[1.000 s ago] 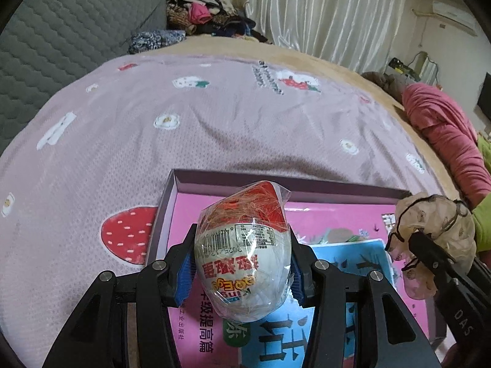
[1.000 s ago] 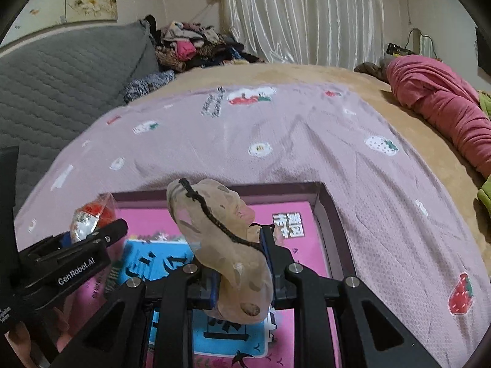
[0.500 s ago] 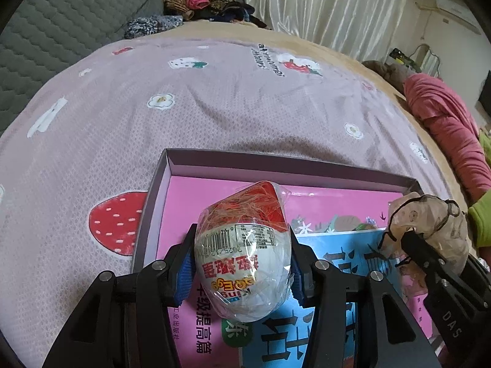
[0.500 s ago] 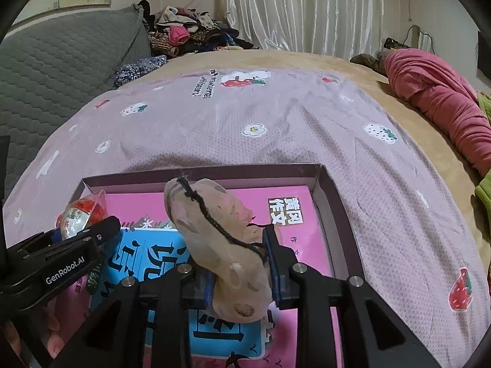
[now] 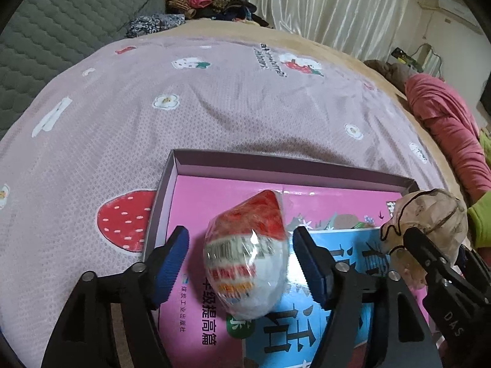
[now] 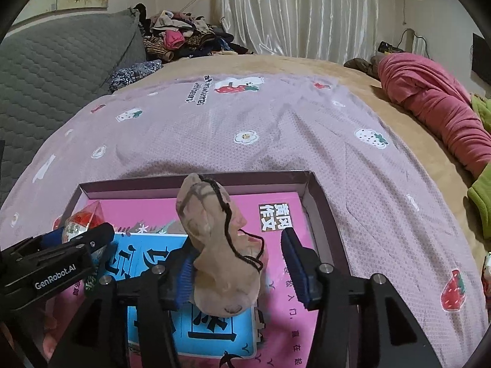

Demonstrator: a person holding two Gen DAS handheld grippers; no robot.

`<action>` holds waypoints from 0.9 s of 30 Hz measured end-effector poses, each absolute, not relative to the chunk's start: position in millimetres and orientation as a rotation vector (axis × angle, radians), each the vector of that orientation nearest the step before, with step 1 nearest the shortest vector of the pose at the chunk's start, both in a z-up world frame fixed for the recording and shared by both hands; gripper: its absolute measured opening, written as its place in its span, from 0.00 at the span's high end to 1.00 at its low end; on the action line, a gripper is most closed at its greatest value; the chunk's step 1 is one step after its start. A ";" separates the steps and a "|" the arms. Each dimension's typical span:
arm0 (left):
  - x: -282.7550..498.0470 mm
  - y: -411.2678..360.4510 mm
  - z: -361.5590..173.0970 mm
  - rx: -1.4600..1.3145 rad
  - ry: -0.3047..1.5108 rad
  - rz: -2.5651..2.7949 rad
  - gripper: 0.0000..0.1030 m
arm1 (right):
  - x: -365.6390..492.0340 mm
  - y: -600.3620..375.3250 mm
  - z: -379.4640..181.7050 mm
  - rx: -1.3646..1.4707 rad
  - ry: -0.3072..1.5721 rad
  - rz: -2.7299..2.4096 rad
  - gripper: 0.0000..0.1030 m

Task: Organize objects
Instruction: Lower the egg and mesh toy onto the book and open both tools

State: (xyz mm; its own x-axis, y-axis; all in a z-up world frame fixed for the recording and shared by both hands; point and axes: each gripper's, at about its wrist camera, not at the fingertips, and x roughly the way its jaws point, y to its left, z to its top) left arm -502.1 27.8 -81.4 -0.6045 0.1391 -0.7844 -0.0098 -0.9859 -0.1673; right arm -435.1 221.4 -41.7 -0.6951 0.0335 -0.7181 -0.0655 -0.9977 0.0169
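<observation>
Both hands hung over the shallow purple cardboard box (image 5: pixel 196 158) on the lilac strawberry-print bedspread (image 5: pixel 214 92), apparently to drop their loads onto the glossy pink and blue books (image 6: pixel 276 214) lying flat inside. The left gripper (image 5: pixel 241 254) was opening its fingers, clear of the egg-shaped, film-wrapped white-and-red packet (image 5: pixel 247 254) between them. The right gripper (image 6: pixel 237 263) was opening too; the limp beige knitted sock with black trim (image 6: pixel 218 245) leaned against one pad only.

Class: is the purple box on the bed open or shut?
Open. The purple box has no lid on; a pink book inside is plainly visible.
</observation>
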 end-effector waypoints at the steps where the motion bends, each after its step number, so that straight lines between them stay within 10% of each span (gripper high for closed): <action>1: -501.5 27.0 -80.4 -1.353 -0.229 2.732 0.28 | -434.7 221.6 -41.0 -1.199 0.062 2.843 0.46; 27: -468.1 10.0 -27.8 -1.229 -0.248 2.829 0.22 | -400.9 215.9 16.0 -0.952 0.095 2.984 0.16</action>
